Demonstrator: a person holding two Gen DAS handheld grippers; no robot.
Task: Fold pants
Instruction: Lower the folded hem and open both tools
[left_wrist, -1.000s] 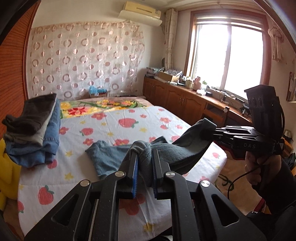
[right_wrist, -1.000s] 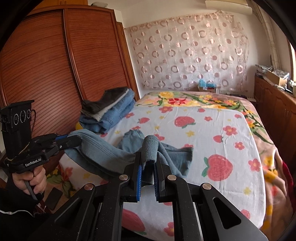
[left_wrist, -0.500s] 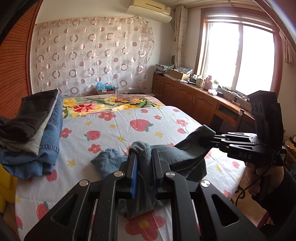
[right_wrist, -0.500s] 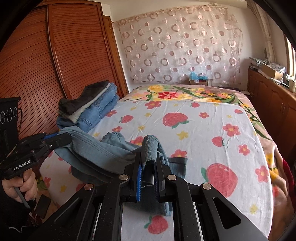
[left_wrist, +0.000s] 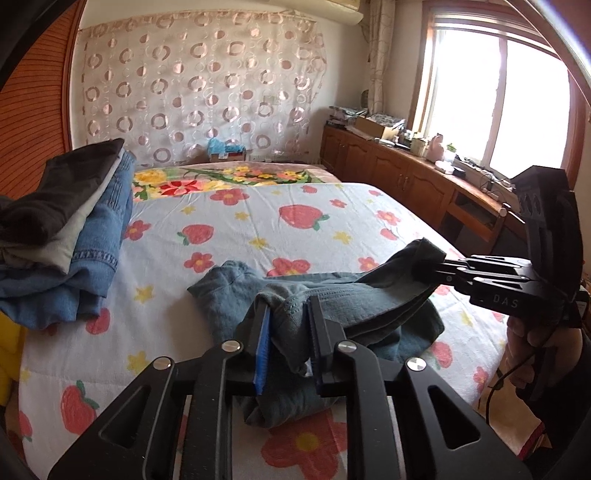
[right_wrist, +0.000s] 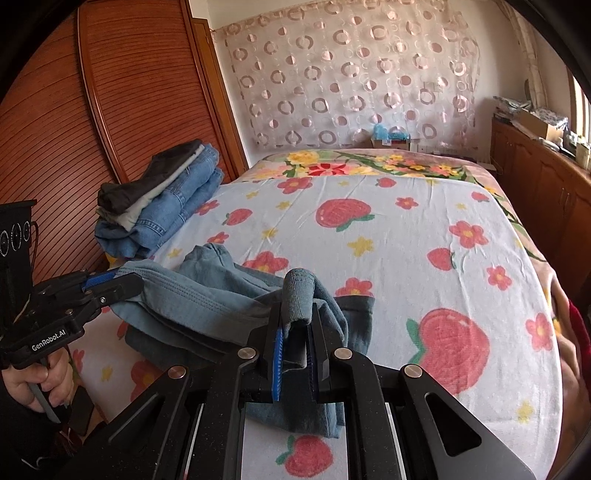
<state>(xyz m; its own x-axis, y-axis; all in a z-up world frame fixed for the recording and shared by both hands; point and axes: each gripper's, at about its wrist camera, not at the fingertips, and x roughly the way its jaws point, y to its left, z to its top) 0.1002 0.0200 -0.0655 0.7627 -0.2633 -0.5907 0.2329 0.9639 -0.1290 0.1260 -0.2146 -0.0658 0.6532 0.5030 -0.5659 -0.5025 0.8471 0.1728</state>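
Grey-blue pants (left_wrist: 373, 299) hang between my two grippers just above the near end of the bed, with folded layers resting on the sheet; they also show in the right wrist view (right_wrist: 207, 299). My left gripper (left_wrist: 288, 314) is shut on one bunched end of the pants. My right gripper (right_wrist: 297, 321) is shut on the other end. In the left wrist view the right gripper (left_wrist: 439, 269) comes in from the right. In the right wrist view the left gripper (right_wrist: 122, 284) comes in from the left.
The bed (right_wrist: 406, 236) has a white sheet with strawberries and flowers. A stack of folded jeans and dark clothes (left_wrist: 66, 236) lies at its left edge, also in the right wrist view (right_wrist: 162, 199). A wooden wardrobe (right_wrist: 122, 122) stands left, wooden cabinets (left_wrist: 413, 181) under the window right.
Both grippers have moved forward and down over the bed with the pants. The pants now lie lower, their folded layers closer to the sheet.
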